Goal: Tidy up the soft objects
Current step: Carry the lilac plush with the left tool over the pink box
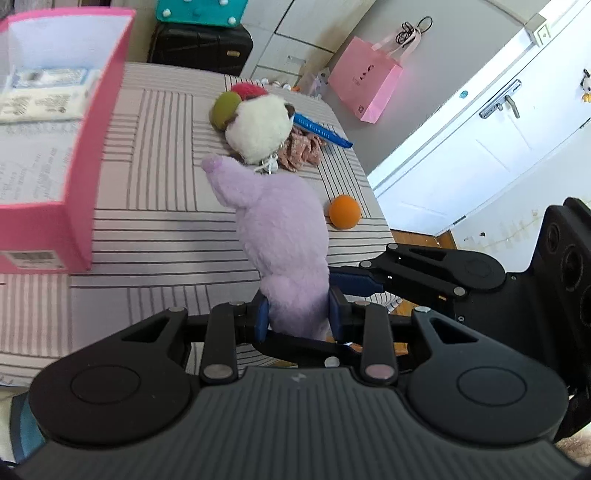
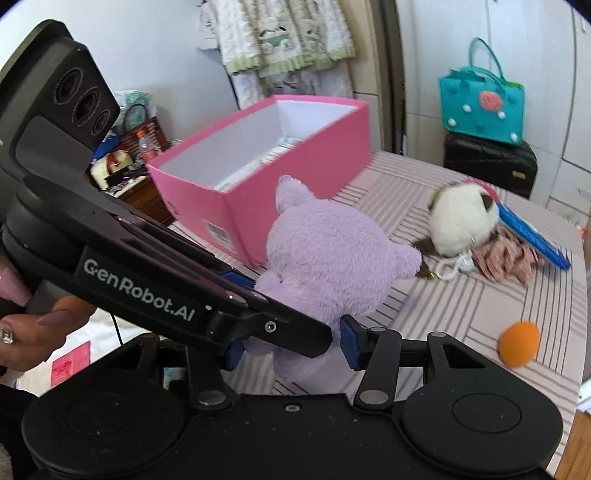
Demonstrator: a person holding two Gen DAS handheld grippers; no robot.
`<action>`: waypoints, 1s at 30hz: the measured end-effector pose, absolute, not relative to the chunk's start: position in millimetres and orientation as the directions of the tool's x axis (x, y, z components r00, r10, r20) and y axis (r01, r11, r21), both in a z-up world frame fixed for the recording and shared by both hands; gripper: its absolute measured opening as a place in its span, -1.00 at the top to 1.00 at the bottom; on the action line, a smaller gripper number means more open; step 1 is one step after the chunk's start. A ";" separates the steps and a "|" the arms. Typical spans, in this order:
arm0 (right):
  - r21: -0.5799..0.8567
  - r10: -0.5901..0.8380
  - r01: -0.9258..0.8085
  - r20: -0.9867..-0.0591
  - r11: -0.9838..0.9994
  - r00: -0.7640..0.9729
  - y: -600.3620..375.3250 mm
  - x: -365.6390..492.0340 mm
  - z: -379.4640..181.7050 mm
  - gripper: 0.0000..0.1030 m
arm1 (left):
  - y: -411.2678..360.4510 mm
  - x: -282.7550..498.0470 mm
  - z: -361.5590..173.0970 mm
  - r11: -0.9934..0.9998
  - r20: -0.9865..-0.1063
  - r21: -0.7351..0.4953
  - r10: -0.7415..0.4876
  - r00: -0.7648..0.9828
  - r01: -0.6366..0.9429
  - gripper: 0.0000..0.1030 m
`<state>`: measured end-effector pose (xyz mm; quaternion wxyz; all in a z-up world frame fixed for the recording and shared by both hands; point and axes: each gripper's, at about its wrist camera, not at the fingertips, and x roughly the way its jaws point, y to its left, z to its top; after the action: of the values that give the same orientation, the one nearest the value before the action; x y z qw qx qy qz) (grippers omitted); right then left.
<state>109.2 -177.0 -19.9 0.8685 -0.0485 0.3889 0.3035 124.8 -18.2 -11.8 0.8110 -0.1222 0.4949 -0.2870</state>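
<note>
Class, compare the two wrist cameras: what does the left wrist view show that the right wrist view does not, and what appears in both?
Only the left wrist view shows the pink paper gift bag hanging on a door and the white door's metal handle.

Only the right wrist view shows the patterned cloth hanging on the wall and the person's hand holding a gripper.

Both show the purple plush toy clamped by both grippers, the open pink cardboard box, the white round plush and the orange ball.
</note>
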 end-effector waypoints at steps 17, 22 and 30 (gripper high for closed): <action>0.066 0.539 -0.682 -0.670 0.729 0.511 -130.1 102.2 48.3 -0.09 | 30.7 117.3 50.7 0.820 -0.693 -0.452 -0.570 0.441 0.350 0.42; 0.044 0.553 -0.708 -0.658 0.705 0.510 -116.9 108.3 63.0 -0.09 | 47.1 121.8 66.7 0.830 -0.680 -0.436 -0.558 0.477 0.348 0.42; -0.001 0.593 -0.756 -0.620 0.655 0.514 -86.5 131.9 87.5 -0.09 | 86.2 141.4 90.2 0.851 -0.637 -0.407 -0.524 0.565 0.331 0.42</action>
<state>131.9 -86.5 87.5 0.8593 -0.1369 0.2980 0.3924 141.4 86.2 90.2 0.8762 -0.1217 0.3973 -0.2441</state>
